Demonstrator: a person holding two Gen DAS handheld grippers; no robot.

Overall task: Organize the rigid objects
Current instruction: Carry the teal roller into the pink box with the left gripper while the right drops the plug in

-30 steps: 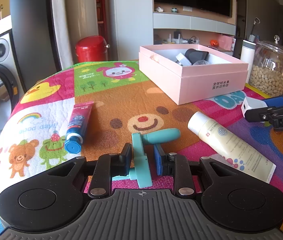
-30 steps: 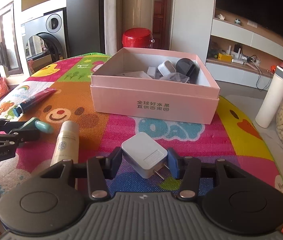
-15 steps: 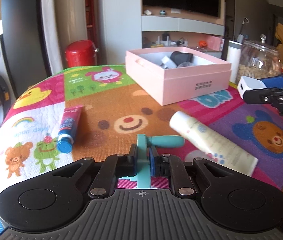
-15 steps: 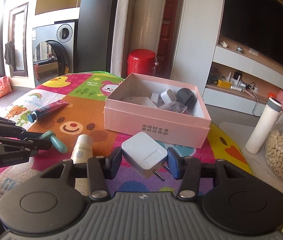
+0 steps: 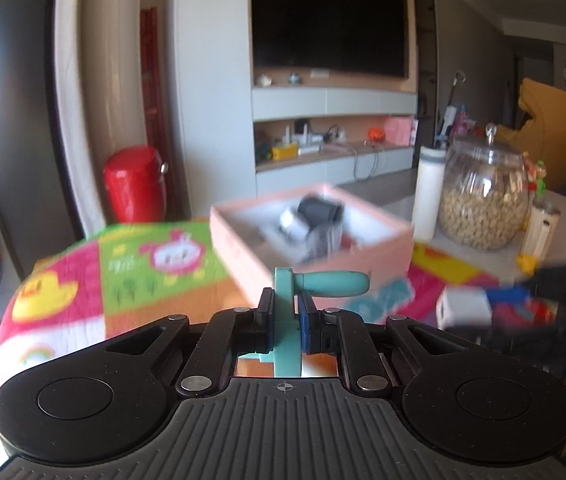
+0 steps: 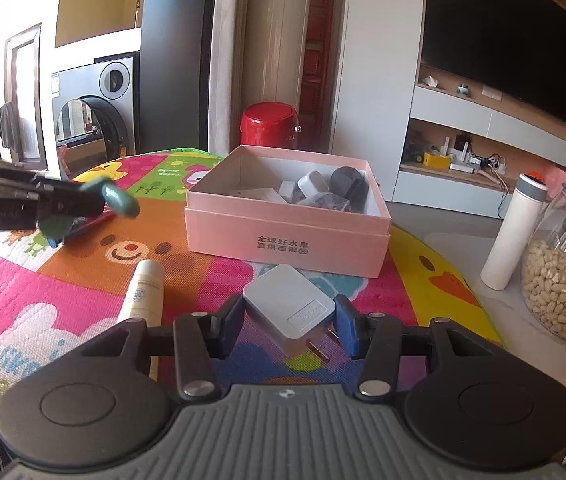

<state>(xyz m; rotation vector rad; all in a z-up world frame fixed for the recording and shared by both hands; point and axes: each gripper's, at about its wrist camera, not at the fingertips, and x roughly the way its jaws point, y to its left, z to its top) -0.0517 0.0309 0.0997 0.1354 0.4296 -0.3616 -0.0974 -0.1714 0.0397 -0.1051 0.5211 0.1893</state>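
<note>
1. Two grippers are loaded: my left gripper [image 5: 286, 320] is clamping a teal handle tool [image 5: 303, 286], held above the bench.
2. My right gripper [image 6: 289, 322] is gripping a white charger [image 6: 289, 304].
3. I am aiming both over the pink box [image 6: 287, 232], releasing low inside.

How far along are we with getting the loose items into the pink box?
Done: the pink box already holds several small gadgets. In hand: the left gripper clamps the teal tool, and the right gripper clamps the white charger; both are above the mat. Left: the cream tube and the red tube.
</note>
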